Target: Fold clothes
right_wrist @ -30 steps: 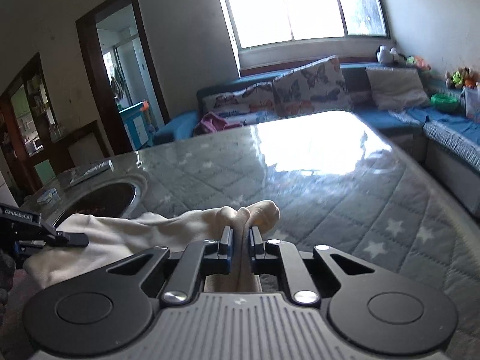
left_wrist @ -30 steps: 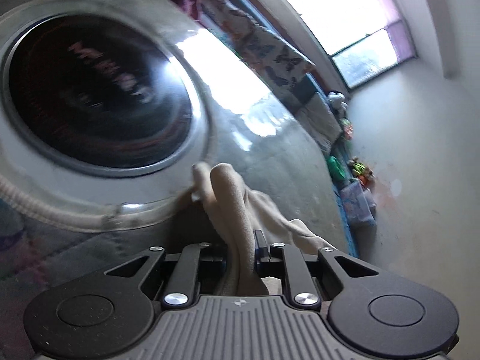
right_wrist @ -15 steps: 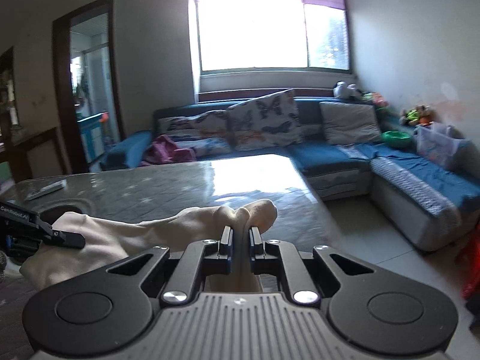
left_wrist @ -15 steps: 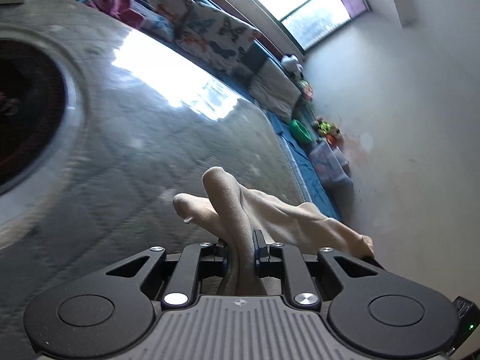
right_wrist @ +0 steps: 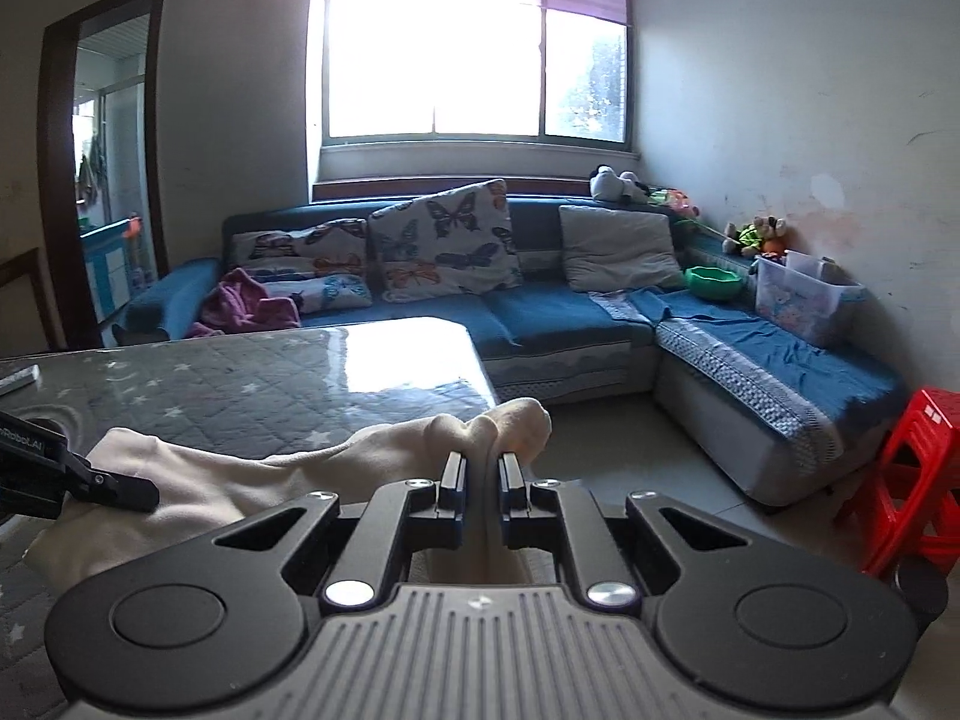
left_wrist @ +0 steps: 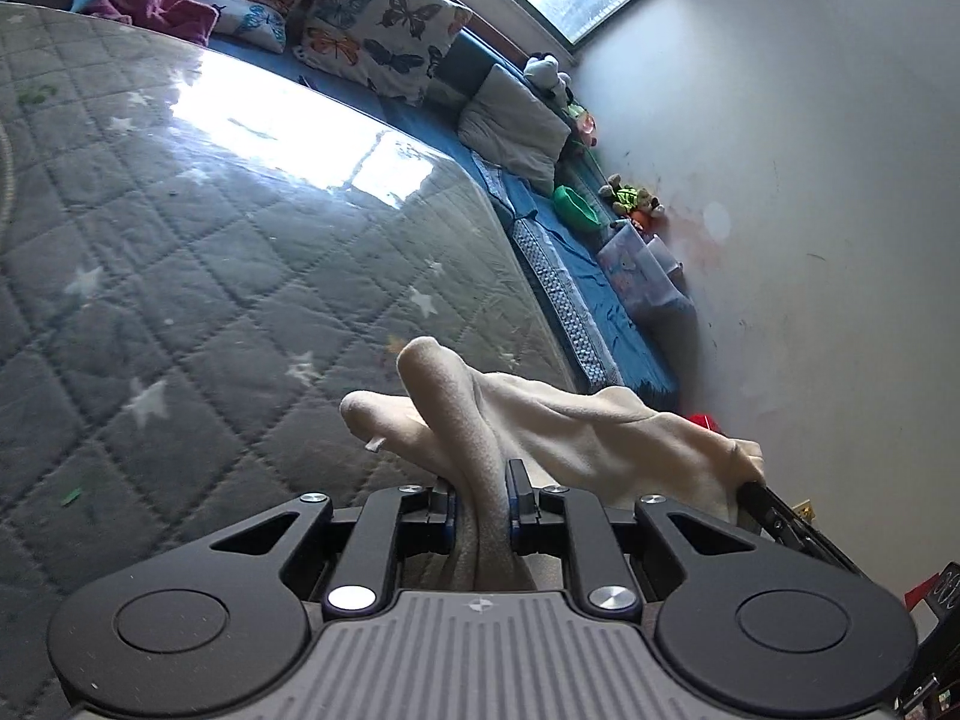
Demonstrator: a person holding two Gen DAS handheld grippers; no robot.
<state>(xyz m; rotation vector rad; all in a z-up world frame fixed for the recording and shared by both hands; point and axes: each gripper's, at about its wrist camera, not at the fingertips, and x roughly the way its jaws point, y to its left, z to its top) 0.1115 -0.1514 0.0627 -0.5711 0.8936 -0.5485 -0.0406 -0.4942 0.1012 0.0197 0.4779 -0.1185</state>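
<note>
The cream garment (left_wrist: 576, 426) hangs bunched in the air over the near edge of the quilted surface (left_wrist: 210, 276), stretched between my 2 grippers, its long axis running from one to the other. My left gripper (left_wrist: 480, 489) and right gripper (right_wrist: 481, 477) each have their jaws pinching a thick wad of it. I judge such bulky pinches could slip, spoiling the fold line.

Soft, matt cream fleece garment (left_wrist: 576, 426); glossy clear cover over grey quilted tablecloth (left_wrist: 198, 252); matt black plastic gripper (left_wrist: 480, 495)
</note>
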